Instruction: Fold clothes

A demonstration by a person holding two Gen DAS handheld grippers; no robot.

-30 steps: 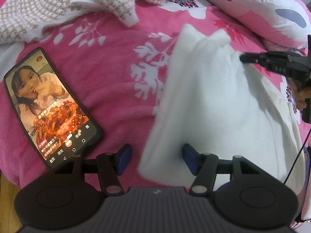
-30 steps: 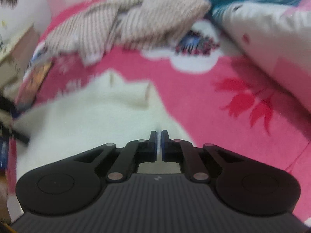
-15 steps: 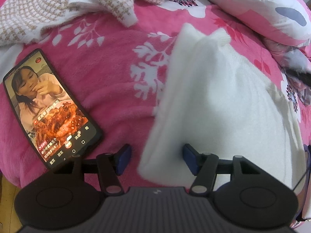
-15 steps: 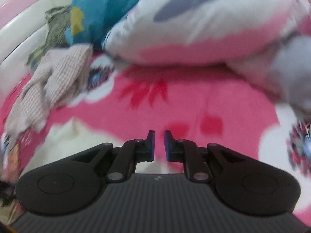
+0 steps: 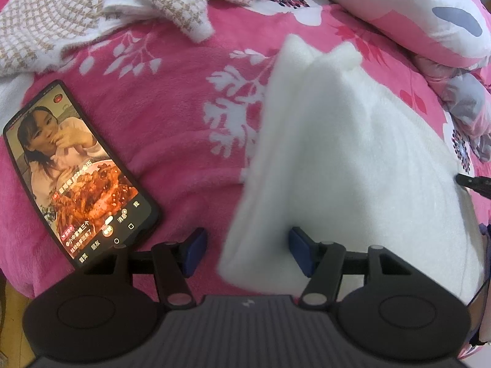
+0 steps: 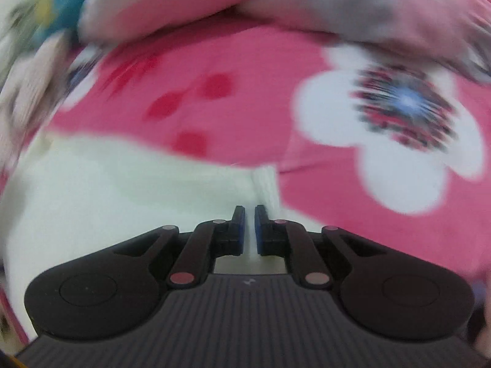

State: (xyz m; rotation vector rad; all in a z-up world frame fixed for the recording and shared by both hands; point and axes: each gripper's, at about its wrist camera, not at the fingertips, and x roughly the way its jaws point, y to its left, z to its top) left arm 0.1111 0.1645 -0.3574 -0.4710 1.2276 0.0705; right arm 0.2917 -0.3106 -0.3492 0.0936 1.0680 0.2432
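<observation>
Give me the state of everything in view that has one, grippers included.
Left gripper: open, straddling the near corner of the white garment, pads not pressing it.
Right gripper: shut, nothing visibly held, over the garment's edge.
White garment: partly folded, flat on the blanket.
Phone: screen on, face up.
Checked garment: crumpled, unfolded.
Pillow: lying at the blanket's far edge.

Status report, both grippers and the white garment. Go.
Left gripper open, straddling the white garment's near corner. Right gripper shut, empty, over garment's far edge. Phone lies beside the garment, untouched.
</observation>
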